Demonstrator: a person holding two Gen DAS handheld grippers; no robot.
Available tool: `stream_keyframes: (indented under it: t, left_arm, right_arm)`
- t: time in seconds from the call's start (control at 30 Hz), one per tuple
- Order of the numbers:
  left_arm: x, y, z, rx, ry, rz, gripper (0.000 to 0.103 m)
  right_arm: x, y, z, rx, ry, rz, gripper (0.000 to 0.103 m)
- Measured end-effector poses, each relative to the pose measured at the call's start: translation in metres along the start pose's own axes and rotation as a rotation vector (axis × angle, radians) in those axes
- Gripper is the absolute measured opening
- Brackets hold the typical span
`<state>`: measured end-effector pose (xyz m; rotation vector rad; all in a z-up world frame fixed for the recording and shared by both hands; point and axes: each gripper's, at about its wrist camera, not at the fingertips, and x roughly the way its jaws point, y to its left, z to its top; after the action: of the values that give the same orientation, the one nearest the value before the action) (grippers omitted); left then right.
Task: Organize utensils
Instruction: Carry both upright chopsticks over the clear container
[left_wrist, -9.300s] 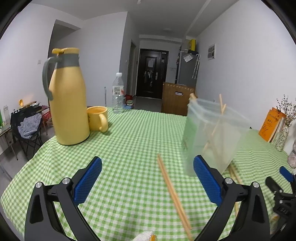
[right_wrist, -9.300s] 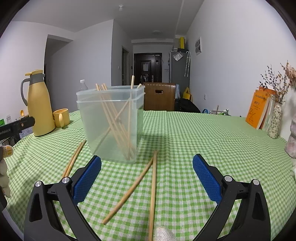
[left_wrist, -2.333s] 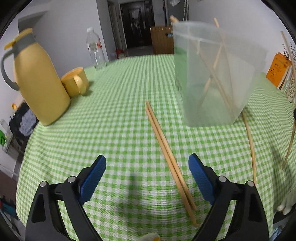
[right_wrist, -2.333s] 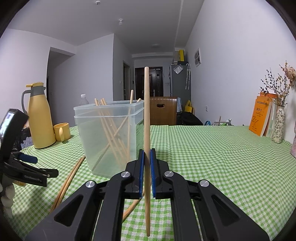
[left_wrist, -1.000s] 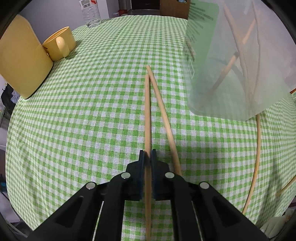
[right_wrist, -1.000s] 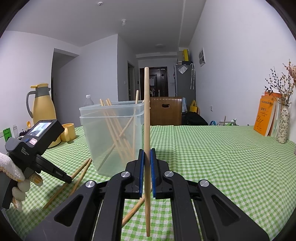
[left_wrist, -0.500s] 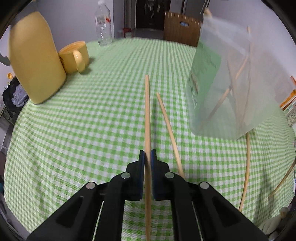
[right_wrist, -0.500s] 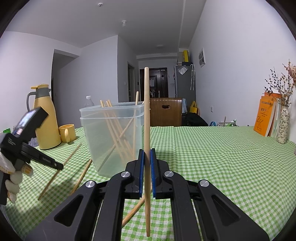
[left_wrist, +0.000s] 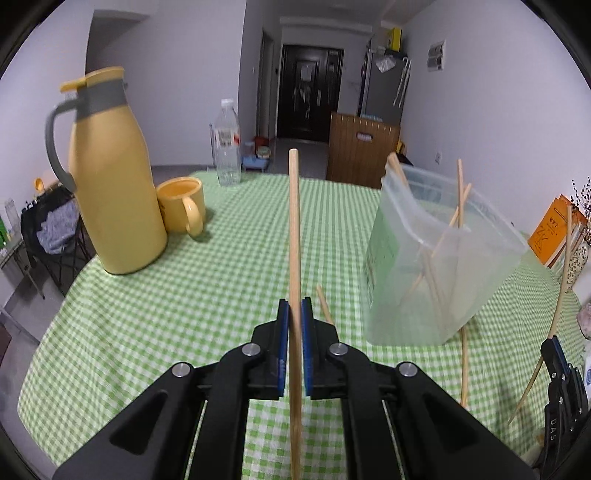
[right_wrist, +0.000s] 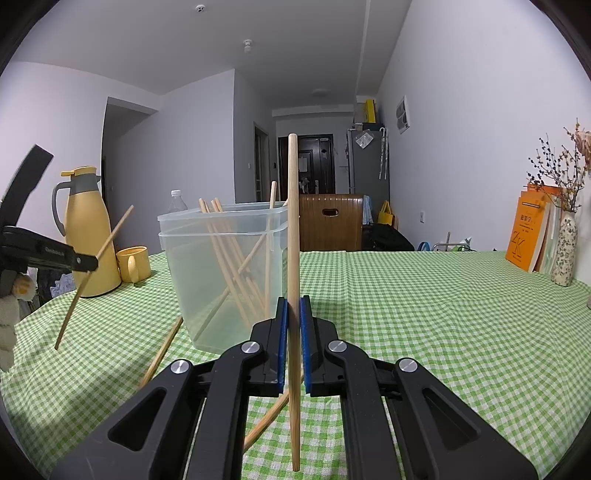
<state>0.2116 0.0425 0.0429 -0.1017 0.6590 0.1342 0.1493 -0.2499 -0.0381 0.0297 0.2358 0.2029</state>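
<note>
We've got both grippers clamped on a chopstick each, left (left_wrist: 294, 321) & right (right_wrist: 292, 317), near the bin (right_wrist: 225, 273).

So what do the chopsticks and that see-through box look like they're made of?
Chopsticks: probably bamboo or wood, judging by the matte pale tan and plain round shafts. Box: likely plastic with a frosted finish, since the sticks inside show through its walls and its corners look moulded.

Matt wooden chopstick (left_wrist: 294, 229), frosted plastic bin (left_wrist: 439, 258) — woven checked tablecloth (left_wrist: 184, 295).
</note>
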Motion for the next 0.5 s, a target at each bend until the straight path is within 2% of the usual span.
stream_keyframes:
  t: [0.5]
  left_arm:
    - [-0.04, -0.013, 0.003, 0.007, -0.129, -0.046, 0.004]
  right_arm:
    - [-0.005, 0.006, 0.0, -0.025, -0.018, 0.001, 0.007]
